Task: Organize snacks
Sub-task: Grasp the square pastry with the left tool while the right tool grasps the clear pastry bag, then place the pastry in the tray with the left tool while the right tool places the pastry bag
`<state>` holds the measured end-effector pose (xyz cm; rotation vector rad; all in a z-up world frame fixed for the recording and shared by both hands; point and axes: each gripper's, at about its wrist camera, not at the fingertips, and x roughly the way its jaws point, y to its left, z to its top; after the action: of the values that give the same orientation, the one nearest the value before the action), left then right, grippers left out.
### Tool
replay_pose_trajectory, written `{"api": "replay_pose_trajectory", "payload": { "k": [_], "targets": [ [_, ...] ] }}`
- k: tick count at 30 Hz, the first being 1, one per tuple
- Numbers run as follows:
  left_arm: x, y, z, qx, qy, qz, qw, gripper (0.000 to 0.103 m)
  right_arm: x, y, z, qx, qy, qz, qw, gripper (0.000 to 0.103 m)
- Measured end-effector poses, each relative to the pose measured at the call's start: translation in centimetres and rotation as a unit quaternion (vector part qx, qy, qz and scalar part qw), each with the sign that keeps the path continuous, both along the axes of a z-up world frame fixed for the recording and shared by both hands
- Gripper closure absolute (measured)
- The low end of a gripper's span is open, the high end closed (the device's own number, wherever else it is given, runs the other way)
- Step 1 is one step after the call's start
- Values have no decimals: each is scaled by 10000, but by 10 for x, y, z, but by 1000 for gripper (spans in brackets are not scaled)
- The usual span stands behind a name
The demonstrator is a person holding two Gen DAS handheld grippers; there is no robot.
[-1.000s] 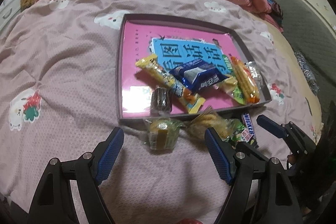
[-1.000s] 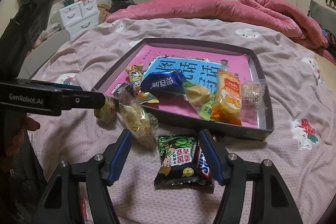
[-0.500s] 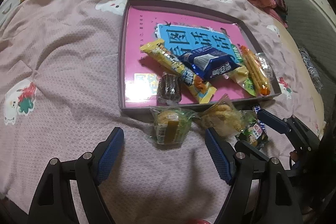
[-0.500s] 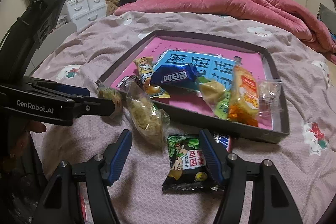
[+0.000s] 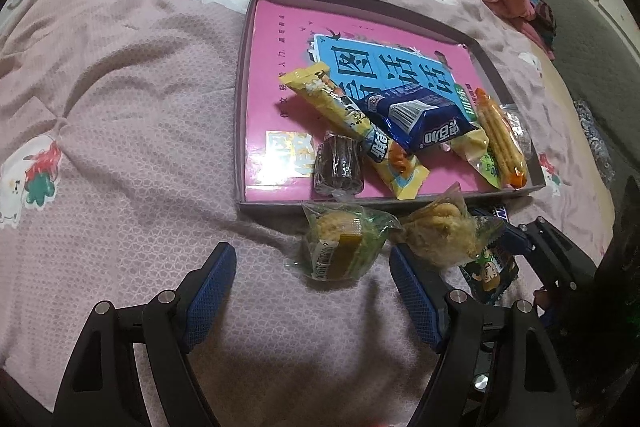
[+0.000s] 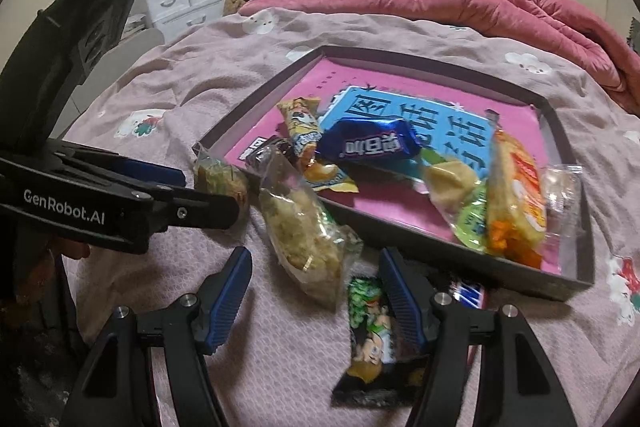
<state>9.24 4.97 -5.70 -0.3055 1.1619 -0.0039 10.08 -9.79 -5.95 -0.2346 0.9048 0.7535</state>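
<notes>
A shallow dark tray [image 5: 276,205] with a pink floor lies on the bed and holds several snack packs. Outside its near wall lie a clear-wrapped cake [image 5: 340,247], a crumbly pastry pack [image 5: 440,231] and a green cartoon packet [image 5: 490,267]. My left gripper [image 5: 312,291] is open, its jaws either side of the cake, just short of it. In the right wrist view my right gripper [image 6: 316,287] is open around the near end of the pastry pack [image 6: 300,227]; the cartoon packet [image 6: 372,331] lies by its right finger and the tray [image 6: 440,247] lies beyond.
A pink-grey bedspread [image 5: 120,107] covers the bed, with a bunched pink quilt [image 6: 440,3] at the far side. A blue chocolate bar [image 6: 466,293] lies against the tray's near wall. White drawers [image 6: 184,3] stand to the left, wardrobes behind.
Both grippers have moved forward and lower towards the loose snacks. The right gripper has shifted left, from around the cartoon packet to around the pastry pack. Both stay open.
</notes>
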Motion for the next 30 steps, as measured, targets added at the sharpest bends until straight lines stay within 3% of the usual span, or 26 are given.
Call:
{"api": "replay_pose_trajectory", "payload": {
  "k": [2, 7, 18, 19, 23, 25, 30],
  "targets": [
    [1, 0, -2, -7, 21, -1, 10000, 23, 1, 4, -2, 11, -7, 76, 10000, 38],
    [3, -1, -5, 7, 62, -5, 10000, 23, 5, 9, -6, 117, 75, 165, 9998, 61],
    [4, -1, -10, -51, -4, 55, 10000, 22, 3, -24, 12, 625, 129, -228, 9977, 63],
    [4, -2, -10, -27, -12, 83, 10000, 26, 4, -29, 16, 718, 126, -297, 9969, 63],
    [3, -4, -10, 36, -30, 97, 9999, 57, 9, -42, 32, 1033, 75, -517, 9933, 63],
    [2, -4, -9, -30, -61, 69, 10000, 66, 11, -47, 39, 1172, 17, -616, 9912, 63],
    [-2, -4, 10, -3, -313, 55, 9995, 68, 22, -55, 46, 1329, -31, -835, 9876, 63]
  ]
}}
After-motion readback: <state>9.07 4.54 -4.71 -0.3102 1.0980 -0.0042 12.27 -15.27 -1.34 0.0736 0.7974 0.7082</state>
